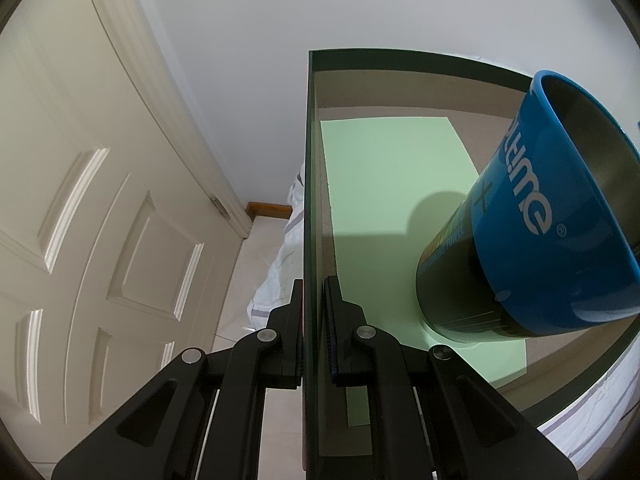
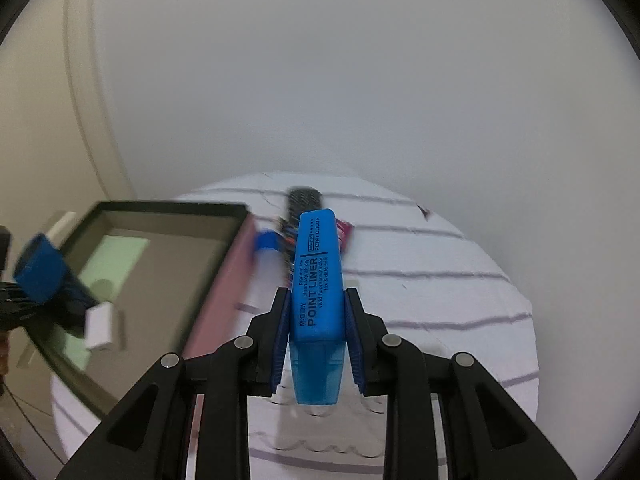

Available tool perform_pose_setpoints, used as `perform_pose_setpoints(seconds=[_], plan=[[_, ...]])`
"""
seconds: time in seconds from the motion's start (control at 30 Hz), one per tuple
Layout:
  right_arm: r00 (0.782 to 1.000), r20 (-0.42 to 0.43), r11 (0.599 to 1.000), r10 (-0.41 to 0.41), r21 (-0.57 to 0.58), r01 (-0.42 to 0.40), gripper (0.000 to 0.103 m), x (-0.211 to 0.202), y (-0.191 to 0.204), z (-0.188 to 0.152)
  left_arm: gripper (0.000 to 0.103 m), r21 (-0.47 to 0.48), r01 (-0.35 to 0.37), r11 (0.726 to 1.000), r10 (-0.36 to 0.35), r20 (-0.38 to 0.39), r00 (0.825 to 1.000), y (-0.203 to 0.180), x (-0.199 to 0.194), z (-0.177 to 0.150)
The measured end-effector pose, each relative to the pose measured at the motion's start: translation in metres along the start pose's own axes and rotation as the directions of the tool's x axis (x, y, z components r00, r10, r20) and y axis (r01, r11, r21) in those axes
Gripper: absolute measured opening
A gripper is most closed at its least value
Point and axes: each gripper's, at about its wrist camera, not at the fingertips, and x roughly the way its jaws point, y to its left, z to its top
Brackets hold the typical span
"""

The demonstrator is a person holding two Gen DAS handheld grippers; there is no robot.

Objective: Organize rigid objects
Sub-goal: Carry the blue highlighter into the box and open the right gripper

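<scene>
My left gripper [image 1: 313, 320] is matte black with round silver pivot screws; my right gripper [image 2: 316, 336] matches, plus ribbed blue pads [image 2: 282, 344].

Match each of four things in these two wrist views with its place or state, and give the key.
Things:
1. blue highlighter
2. blue mug
3. box wall
4. remote control

States:
A. lying on the striped cloth
B. standing inside the box
C. clamped by the left gripper
D. clamped by the right gripper

Pairs: 1-D, 2-B, 3-C, 4-A
</scene>
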Motion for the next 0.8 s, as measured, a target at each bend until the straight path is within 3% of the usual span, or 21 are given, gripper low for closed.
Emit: perform_pose_setpoints(seconds=[0.2, 0.43, 0.6, 0.8], plan=[[0.994, 0.038, 0.994, 0.098, -0.056, -0.095, 0.026, -0.017, 0.041, 0.014, 0.006, 0.003, -0.001, 1.0, 0.001, 0.0, 1.0, 0.0, 0.0, 0.0], [0.972, -0.051, 0.964, 0.232, -0.122, -0.236, 0.026, 0.002, 0.099, 0.012, 0.006, 0.004, 0.002, 1.0, -0.002, 0.002, 1.0, 0.0, 0.0, -0.002], [0.959, -0.142, 0.953, 0.246, -0.145, -0.266, 0.027, 0.038, 0.123, -0.005, 0.006, 0.003, 0.004, 1.0, -0.004, 0.004, 1.0, -0.001, 0.0, -0.002], [0.955, -0.213, 0.959, 0.207, -0.148, -0.241, 0.027, 0.066, 0.13, -0.019, 0.006, 0.004, 0.003, 1.0, -0.003, 0.003, 1.0, -0.001, 0.001, -0.002]])
